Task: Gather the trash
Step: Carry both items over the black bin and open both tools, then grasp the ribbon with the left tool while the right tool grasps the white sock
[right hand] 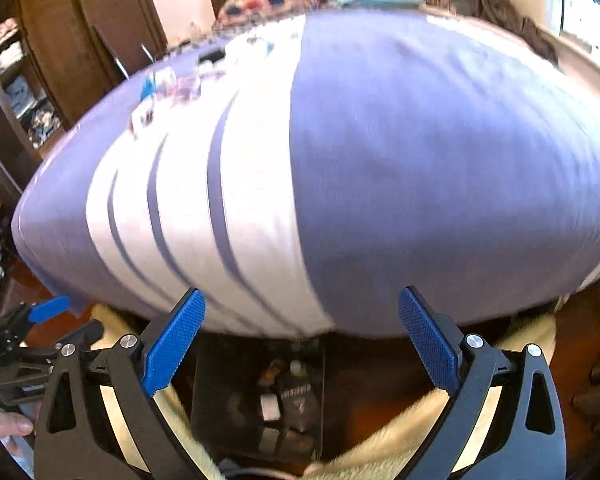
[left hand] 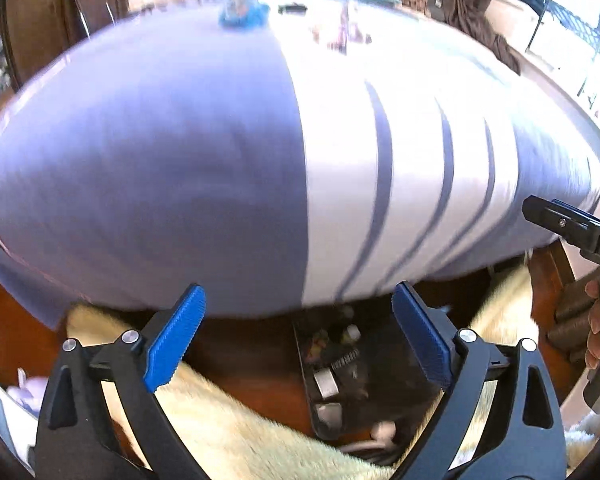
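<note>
My left gripper (left hand: 298, 336) has its blue pads (left hand: 176, 340) spread wide, nothing between them. Same story on my right gripper (right hand: 302, 338): fingers (right hand: 428, 340) far apart, holding nothing. Both hang near the close edge of the bed (left hand: 140, 168), which is covered in a lavender sheet with a broad white band and thin dark stripes.

Below and between the left fingers I see a dark tray (left hand: 348, 380) on the wooden floor, with small pieces in it; they're too blurred to name. The right wrist view shows the same dark tray (right hand: 260, 392) under its fingers. A cream fluffy rug (left hand: 228, 420) lies around it on both sides.

The trash sits well away, at the far end of the bed: a crumpled blue item (left hand: 242, 14), a small black object (left hand: 292, 9) beside it, and some scattered wrappers (left hand: 342, 32) on the white band. In the right wrist view those scattered wrappers (right hand: 176, 84) show at upper left, blurred.

At the left view's right edge, the other gripper pokes in, a hand (left hand: 596, 328) on its grip.
</note>
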Demonstrator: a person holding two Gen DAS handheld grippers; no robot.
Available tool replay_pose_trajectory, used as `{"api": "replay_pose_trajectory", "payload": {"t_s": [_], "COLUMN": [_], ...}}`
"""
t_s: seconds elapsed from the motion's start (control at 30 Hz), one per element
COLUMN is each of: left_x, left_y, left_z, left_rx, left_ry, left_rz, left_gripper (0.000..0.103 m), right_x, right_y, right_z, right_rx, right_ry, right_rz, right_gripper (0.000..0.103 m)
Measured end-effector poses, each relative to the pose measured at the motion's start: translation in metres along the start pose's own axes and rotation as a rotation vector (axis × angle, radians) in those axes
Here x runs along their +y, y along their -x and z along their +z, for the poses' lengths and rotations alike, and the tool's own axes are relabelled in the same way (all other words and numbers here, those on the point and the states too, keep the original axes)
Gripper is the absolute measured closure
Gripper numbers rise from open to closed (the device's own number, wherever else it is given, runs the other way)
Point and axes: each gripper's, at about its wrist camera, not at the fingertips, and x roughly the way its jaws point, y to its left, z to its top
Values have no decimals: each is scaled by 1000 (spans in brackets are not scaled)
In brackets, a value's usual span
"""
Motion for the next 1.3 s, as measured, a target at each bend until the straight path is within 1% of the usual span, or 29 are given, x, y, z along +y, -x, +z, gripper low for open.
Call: {"api": "replay_pose_trajectory", "payload": {"t_s": [0.17,0.27,0.47,0.53,0.6,0.63,0.7,0.83,0.9,0.93,1.0,1.07,1.13,1.17,1.23,1.3], "left_x": [-3,-10,-13,-17,-19,-18,-20,-28,-27,-26,-22,-17,-13,-10,-9,-7], "left_y": [9,8,-6,-18,-31,-38,-51,-68,-72,-74,-79,-82,-85,-86,-87,-88], "left_z": [45,73,116,130,145,150,160,176,181,184,190,195,200,202,202,202], "left_rx": [-71,-103,-142,-143,-123,-111,-90,-89,-89,-90,-90,-87,-88,-90,-91,-90], "left_ry": [-30,-44,-42,-44,-44,-46,-49,-56,-60,-59,-52,-44,-35,-35,-36,-38], "left_rz": [3,1,-19,-22,-36,-40,-41,-34,-42,-44,-40,-36,-44,-46,-46,-51], "left_gripper": [13,13,14,16,26,28,38,43,54,58,77,88,91,92,93,93], "right_x": [4,6,8,11,17,18,22,29,33,36,41,47,53,57,63,68], "right_y": [-1,-10,-34,-42,-50,-54,-65,-89,-104,-113,-125,-139,-150,-155,-163,-172], "right_z": [40,62,110,126,140,145,161,183,194,199,208,218,226,229,233,237], "right_rx": [-53,-72,-91,-93,-87,-85,-80,-63,-49,-42,-31,-14,4,13,22,37], "right_ry": [18,14,12,20,38,41,49,56,64,69,70,63,63,65,74,84], "right_rz": [-19,-24,-21,-23,-24,-27,-27,-19,-19,-16,-1,22,36,41,38,26], "right_gripper": [6,6,6,6,6,6,6,6,6,6,12,13,20,25,31,45]}}
